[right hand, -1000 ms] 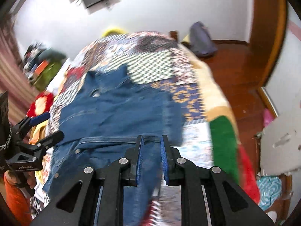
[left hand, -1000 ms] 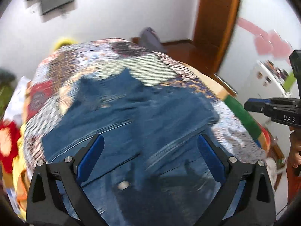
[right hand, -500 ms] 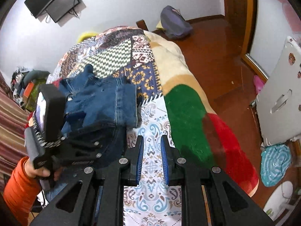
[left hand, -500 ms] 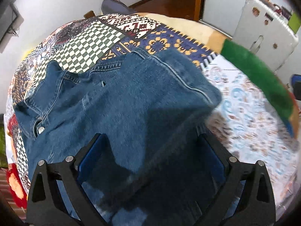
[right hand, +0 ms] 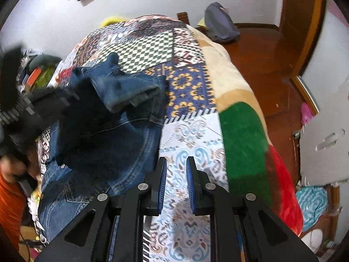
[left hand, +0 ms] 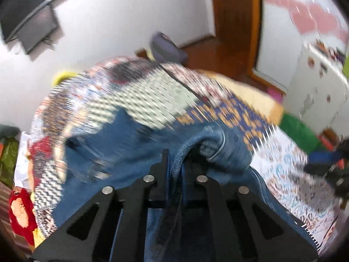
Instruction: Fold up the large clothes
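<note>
A blue denim jacket [right hand: 113,144] lies on the patchwork bedspread [right hand: 196,135], with part of it folded over. My left gripper [left hand: 176,155] is shut on a bunched fold of the denim jacket [left hand: 218,144] and holds it up off the bed. The left wrist view is blurred by motion. In the right wrist view that gripper shows as a dark blur [right hand: 43,107] at the jacket's left side. My right gripper [right hand: 176,163] hovers over bare bedspread just right of the jacket. Its jaws stand nearly together with nothing between them.
A grey backpack [right hand: 220,26] lies on the wooden floor beyond the bed. A white cabinet [right hand: 325,142] stands at the right. Clutter [right hand: 37,74] is piled left of the bed. A person's orange sleeve [right hand: 8,196] is at the lower left.
The left jaws went from wide open over the jacket to shut on a denim fold, which now stands raised. The right gripper sank closer to the bedspread.
</note>
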Motion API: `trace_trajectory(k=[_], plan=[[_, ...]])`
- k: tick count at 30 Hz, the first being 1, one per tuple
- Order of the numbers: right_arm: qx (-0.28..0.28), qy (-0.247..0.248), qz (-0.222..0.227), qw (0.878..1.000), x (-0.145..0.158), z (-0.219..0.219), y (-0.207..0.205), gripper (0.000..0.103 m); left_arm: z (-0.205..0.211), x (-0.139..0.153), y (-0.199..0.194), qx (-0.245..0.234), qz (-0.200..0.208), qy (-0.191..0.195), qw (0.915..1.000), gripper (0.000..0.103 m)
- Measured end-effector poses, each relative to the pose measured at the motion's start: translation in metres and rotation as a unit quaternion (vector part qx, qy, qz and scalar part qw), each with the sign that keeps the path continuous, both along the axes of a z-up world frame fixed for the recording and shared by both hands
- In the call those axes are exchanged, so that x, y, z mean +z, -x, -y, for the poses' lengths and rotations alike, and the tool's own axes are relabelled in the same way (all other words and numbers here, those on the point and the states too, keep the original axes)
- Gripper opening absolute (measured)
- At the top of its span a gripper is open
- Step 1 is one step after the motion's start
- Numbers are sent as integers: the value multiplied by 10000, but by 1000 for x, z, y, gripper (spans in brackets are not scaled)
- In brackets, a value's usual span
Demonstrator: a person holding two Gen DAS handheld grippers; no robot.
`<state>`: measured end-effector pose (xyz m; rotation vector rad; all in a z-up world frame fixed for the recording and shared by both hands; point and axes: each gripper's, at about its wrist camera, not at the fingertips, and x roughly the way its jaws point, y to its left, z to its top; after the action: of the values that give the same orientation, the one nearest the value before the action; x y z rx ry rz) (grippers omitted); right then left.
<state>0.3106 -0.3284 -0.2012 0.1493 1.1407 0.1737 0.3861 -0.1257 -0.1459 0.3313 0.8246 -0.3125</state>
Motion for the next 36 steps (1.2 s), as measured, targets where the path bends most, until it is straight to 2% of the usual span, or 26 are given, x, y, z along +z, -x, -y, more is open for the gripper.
trace_trajectory(k=[3, 5, 8, 11, 13, 16, 20, 21, 22, 24, 27, 29, 31, 36], plan=[[116, 95, 33, 9999, 2, -12, -7, 14, -40, 36, -1, 390, 486, 181, 9979, 7], [187, 166, 73, 9997, 4, -21, -12, 14, -71, 55, 0, 641, 663, 333, 9952, 7], [308, 283, 189, 9989, 9, -35, -20, 14, -114, 67, 6, 967, 791, 484, 9910, 7], [435, 422, 272, 9978, 11, -51, -29, 14, -155, 65, 18, 1221, 748, 582, 9880, 7], [517, 540, 248, 9969, 6, -64, -37, 14, -180, 53, 30, 1384, 623, 610, 9865, 7], [669, 643, 117, 9956, -9, -83, -49, 14, -211, 19, 46, 1576, 206, 796, 9841, 7], [861, 852, -395, 9919, -46, -104, -61, 14, -244, -41, 65, 1864, -537, 1023, 9757, 8], [951, 984, -397, 9898, -55, -109, -60, 14, -252, -61, 71, 1921, -834, 1169, 9708, 8], [1042, 1114, -328, 9878, -59, -113, -59, 14, -256, -71, 75, 1951, -966, 1221, 9683, 8], [1250, 1515, -133, 9804, -62, -123, -51, 14, -260, -93, 85, 1997, -1219, 1169, 9652, 11], [1417, 2133, 73, 9666, -64, -133, -39, 14, -259, -112, 105, 2159, -1358, 975, 9620, 15], [1437, 2495, 143, 9576, -67, -136, -33, 14, -265, -118, 114, 2292, -1392, 1049, 9576, 22], [1399, 2474, 150, 9586, -68, -130, -27, 14, -271, -120, 121, 2437, -1410, 1166, 9524, 31], [1163, 2020, -25, 9725, -66, -110, -26, 14, -277, -119, 134, 2470, -1512, 1219, 9493, 39]])
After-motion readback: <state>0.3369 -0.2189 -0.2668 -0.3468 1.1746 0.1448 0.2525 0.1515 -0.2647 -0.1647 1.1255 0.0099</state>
